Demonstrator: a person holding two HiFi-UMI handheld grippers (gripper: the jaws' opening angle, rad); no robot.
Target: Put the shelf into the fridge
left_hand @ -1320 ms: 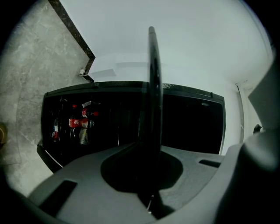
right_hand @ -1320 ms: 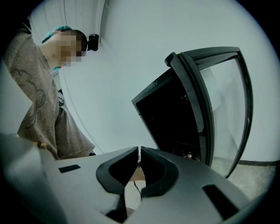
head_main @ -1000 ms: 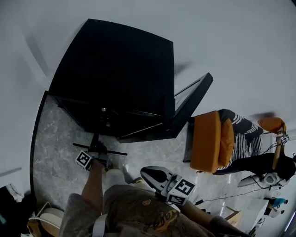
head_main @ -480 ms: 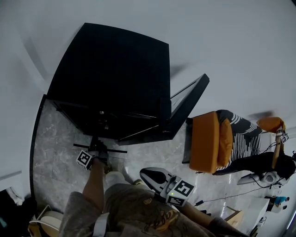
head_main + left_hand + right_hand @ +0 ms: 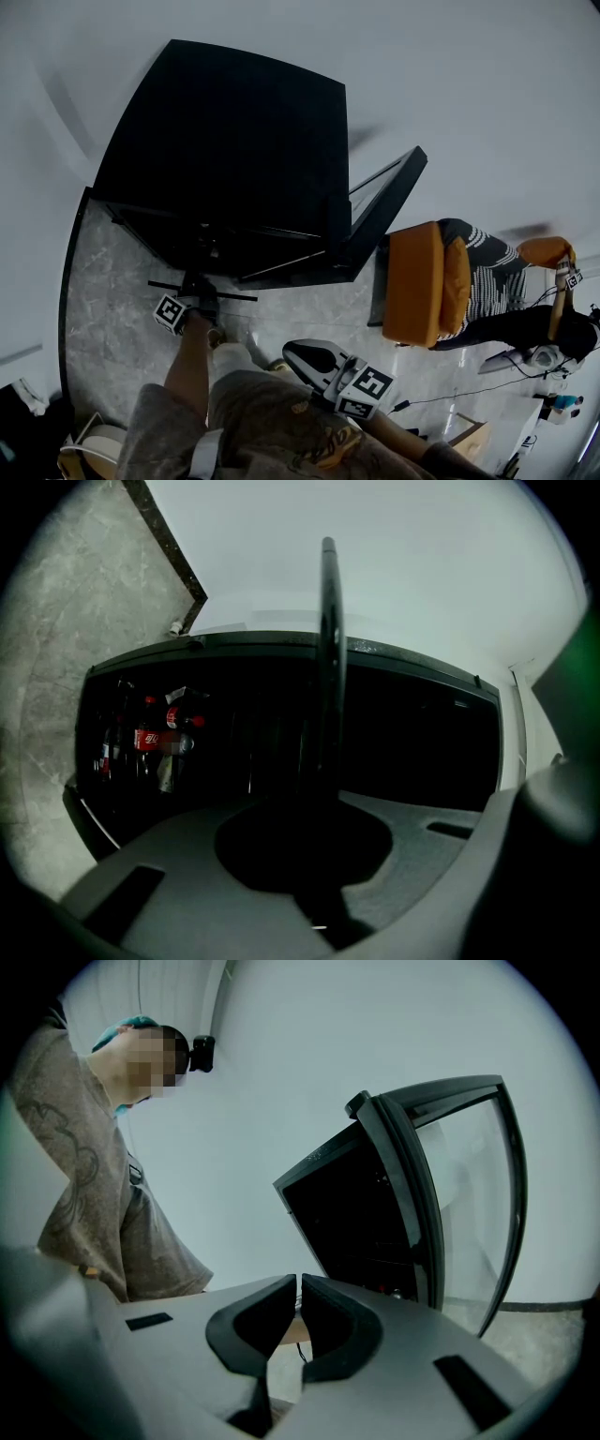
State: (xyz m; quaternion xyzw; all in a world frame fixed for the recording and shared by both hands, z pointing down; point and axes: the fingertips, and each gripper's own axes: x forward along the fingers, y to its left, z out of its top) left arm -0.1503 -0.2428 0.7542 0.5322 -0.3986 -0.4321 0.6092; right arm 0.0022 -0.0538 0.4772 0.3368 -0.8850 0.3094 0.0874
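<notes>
Left tongs (image 5: 199, 289) plus the shelf (image 5: 234, 296) have edged slightly farther toward the fridge (image 5: 234, 150). Right tongs (image 5: 305, 354) have not moved.

- Fridge: large black cabinet against the far white wall, front open and dark inside.
- Door (image 5: 386, 202): glass pane in a black frame, swung open on the right of the cabinet.
- Floor (image 5: 112, 319): grey marble-look tile.
- Orange chair (image 5: 422, 286): right of the door, with a striped cloth (image 5: 492, 281) over its back.
- Shelf: thin black panel held level, just in front of the fridge opening. It shows edge-on in the left gripper view. Can't tell whether its far edge is past the sill.
- Left tongs: clamped on the shelf's near edge.
- Right tongs: pads together with nothing between, hanging near the person's shirt (image 5: 281, 431) and well apart from the shelf.
- Marker cubes (image 5: 170, 314): black-and-white square codes, no text.
- Bottles (image 5: 155, 738): on the left inside the fridge, red caps and red labels with white script. Too small to read, so brand not confirmed.
</notes>
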